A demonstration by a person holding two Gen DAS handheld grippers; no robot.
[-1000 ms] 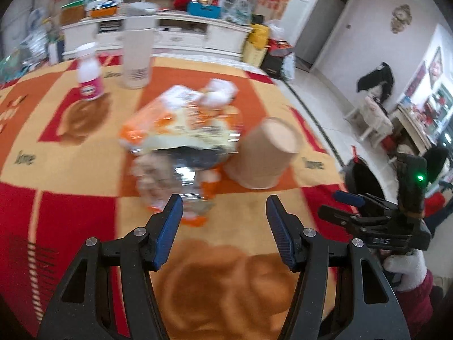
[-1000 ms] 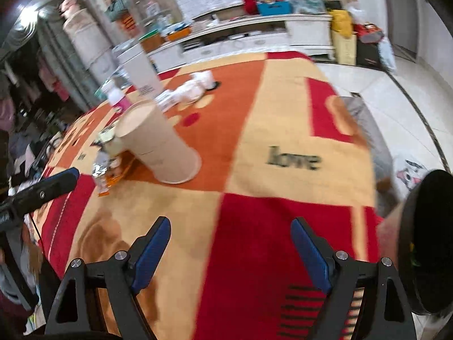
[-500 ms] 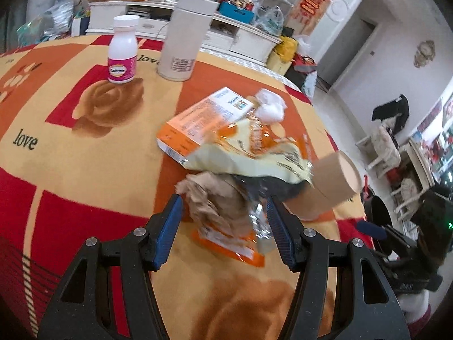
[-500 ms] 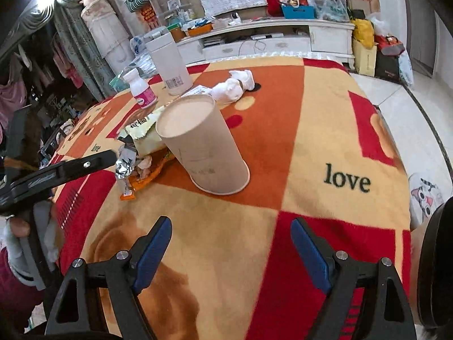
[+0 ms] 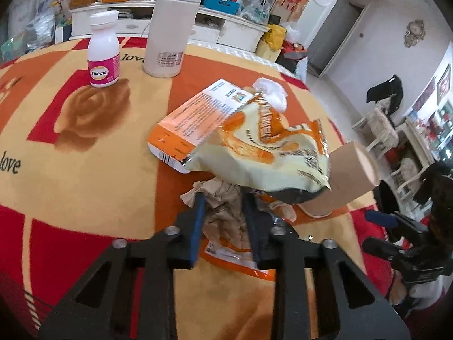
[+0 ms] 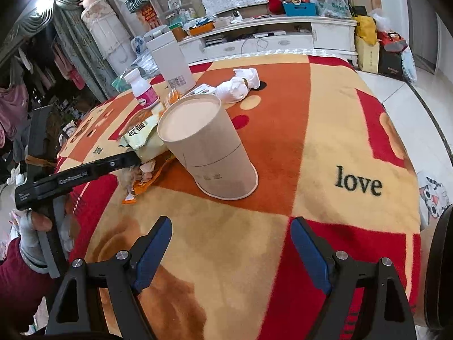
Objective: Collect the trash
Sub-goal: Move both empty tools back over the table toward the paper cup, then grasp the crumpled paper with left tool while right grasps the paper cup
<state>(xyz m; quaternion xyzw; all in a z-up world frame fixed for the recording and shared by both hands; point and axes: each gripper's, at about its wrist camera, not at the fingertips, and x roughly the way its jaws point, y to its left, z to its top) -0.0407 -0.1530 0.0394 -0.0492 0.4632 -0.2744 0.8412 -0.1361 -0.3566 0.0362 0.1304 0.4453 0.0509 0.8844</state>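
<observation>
A trash pile lies on the red and orange blanket (image 5: 85, 170): crumpled brown paper (image 5: 223, 218), a yellow snack bag (image 5: 263, 153), a flat orange wrapper (image 5: 235, 257) and an orange box (image 5: 195, 119). My left gripper (image 5: 223, 198) is closing, and its pads press on the crumpled paper from both sides. An upturned paper cup (image 6: 206, 147) stands beside the pile, and a white tissue wad (image 6: 237, 85) lies behind it. In front of the cup my right gripper (image 6: 230, 243) hangs open over bare blanket with nothing between its fingers.
A pink-labelled pill bottle (image 5: 103, 51) and a tall white flask (image 5: 170, 28) stand at the back of the blanket. A dark round rim (image 6: 440, 269) shows past the right edge. White cabinets and cluttered floor lie beyond.
My left gripper moved forward and down into the trash pile, and its jaws narrowed from wide apart to pressing on the crumpled paper. The right gripper swung a little toward the cup and stayed open.
</observation>
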